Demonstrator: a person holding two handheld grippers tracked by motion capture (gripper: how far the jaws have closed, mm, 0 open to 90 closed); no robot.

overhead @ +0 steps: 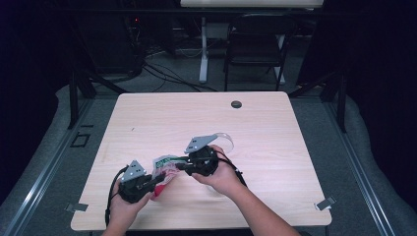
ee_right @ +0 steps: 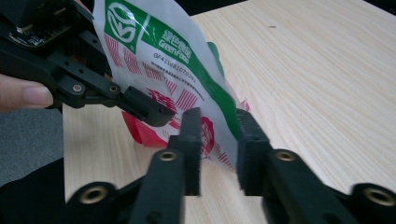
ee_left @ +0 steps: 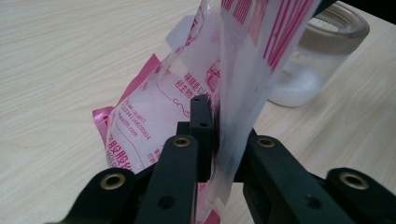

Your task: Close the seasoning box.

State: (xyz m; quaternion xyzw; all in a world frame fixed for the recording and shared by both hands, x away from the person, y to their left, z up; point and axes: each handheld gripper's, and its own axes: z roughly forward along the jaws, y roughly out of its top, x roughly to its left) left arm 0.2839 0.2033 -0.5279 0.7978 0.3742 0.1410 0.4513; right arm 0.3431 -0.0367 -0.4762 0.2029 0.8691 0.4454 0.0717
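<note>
We held the printed plastic pouch [overhead: 164, 169] upright above the table's [overhead: 147, 118] near edge, between both hands. The left gripper [ee_left: 212, 135] pinched its film flat. The right gripper [ee_right: 218, 140] straddled the pouch's edge — jaws spread, film between them unpressed — so its closing line crossed the sheet. A glass jar [ee_left: 322, 56] stood behind.

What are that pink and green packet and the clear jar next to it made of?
The packet looks like thin glossy plastic film: it is partly see-through, printed, creases and catches the light. The jar seems to be clear glass, judging by its thick, smooth rim, though hard plastic is possible; something white lies inside. The table looks like pale wood-grain laminate.
</note>
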